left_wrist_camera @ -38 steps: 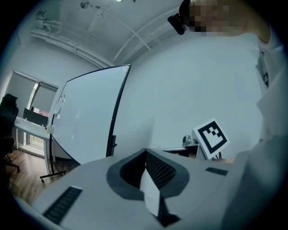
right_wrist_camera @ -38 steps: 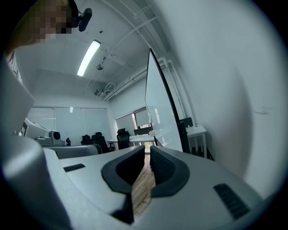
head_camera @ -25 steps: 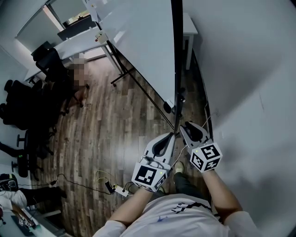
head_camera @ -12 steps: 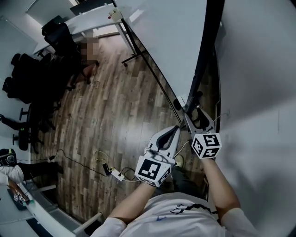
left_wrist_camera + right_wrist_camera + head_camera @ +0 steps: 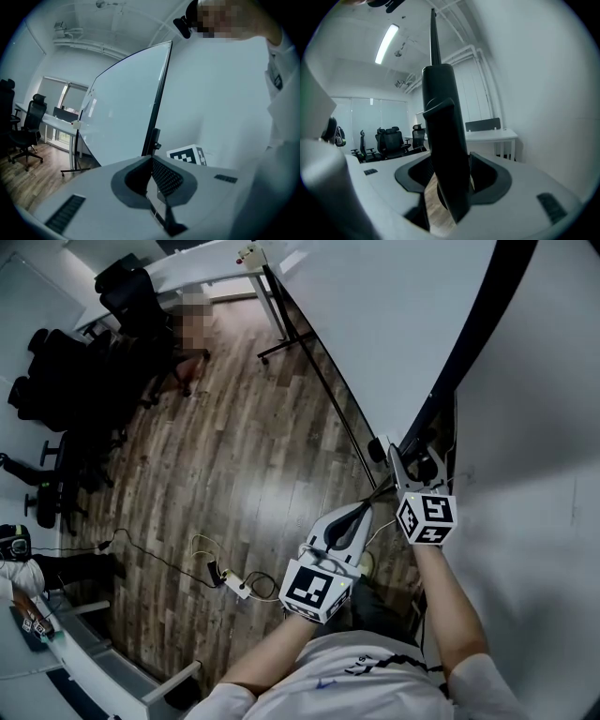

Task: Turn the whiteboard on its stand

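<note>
The white whiteboard (image 5: 375, 324) stands on its wheeled stand, with its black side post (image 5: 469, 362) running down to my right gripper (image 5: 405, 474). In the right gripper view that post (image 5: 443, 140) stands between the jaws of the right gripper (image 5: 450, 173), which are spread wide, with a gap of floor showing beside it. My left gripper (image 5: 361, 512) hangs a little lower and to the left, shut and empty, clear of the stand. In the left gripper view its tips (image 5: 152, 159) meet, and the whiteboard (image 5: 126, 108) rises beyond them.
A white wall (image 5: 544, 474) is close on the right. The stand's black foot bar (image 5: 323, 390) runs across the wooden floor. Black office chairs (image 5: 66, 381) and a white desk (image 5: 206, 263) stand at the far left. A power strip with cables (image 5: 234, 585) lies near my feet.
The right gripper's jaws have spread apart round the post. The post now leans to the upper right in the head view, and both grippers have shifted right.
</note>
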